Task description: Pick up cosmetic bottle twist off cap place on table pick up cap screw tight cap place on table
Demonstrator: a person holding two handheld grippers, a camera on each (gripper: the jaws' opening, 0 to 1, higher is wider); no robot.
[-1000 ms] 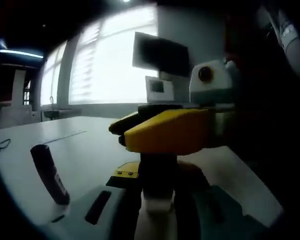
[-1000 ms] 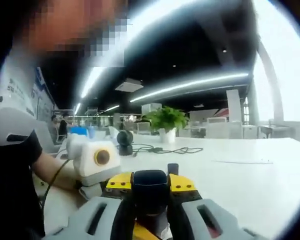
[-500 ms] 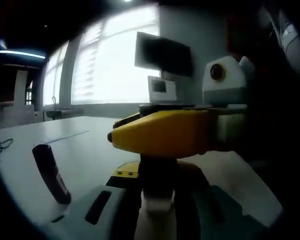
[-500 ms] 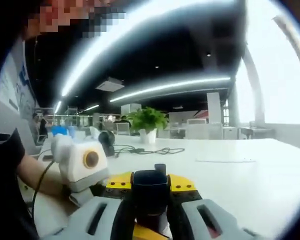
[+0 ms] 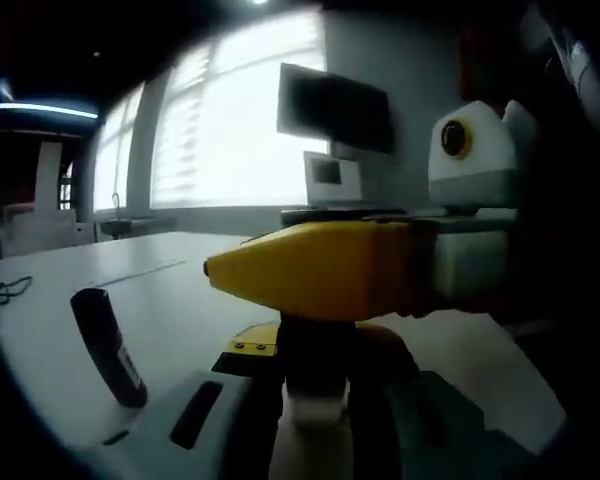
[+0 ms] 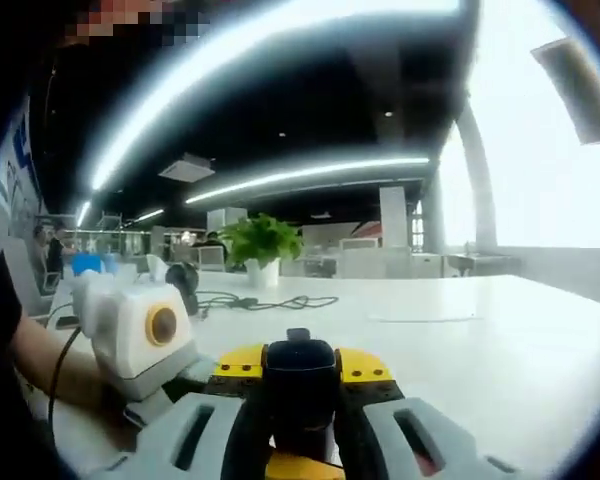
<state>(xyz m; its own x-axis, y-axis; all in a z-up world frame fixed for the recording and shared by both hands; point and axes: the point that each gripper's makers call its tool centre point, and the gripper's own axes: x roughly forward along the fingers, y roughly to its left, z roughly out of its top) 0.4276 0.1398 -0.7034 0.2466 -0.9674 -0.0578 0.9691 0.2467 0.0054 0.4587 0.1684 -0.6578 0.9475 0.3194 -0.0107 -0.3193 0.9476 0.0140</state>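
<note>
The right gripper (image 6: 300, 440) pinches the dark cap (image 6: 300, 375). The left gripper (image 5: 315, 440) holds the bottle (image 5: 318, 400) above the table (image 5: 170, 300). The bottle looks light, hard and slippery, so grip its middle.

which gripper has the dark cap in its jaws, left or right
The right gripper: its jaws close on the dark cap. The left gripper holds the white bottle.

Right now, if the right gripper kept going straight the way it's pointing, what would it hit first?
The right gripper is shut on the dark cap, so nothing lies between its jaws. Beyond it stretches bare white table; the way looks free, though depth is unclear.
</note>
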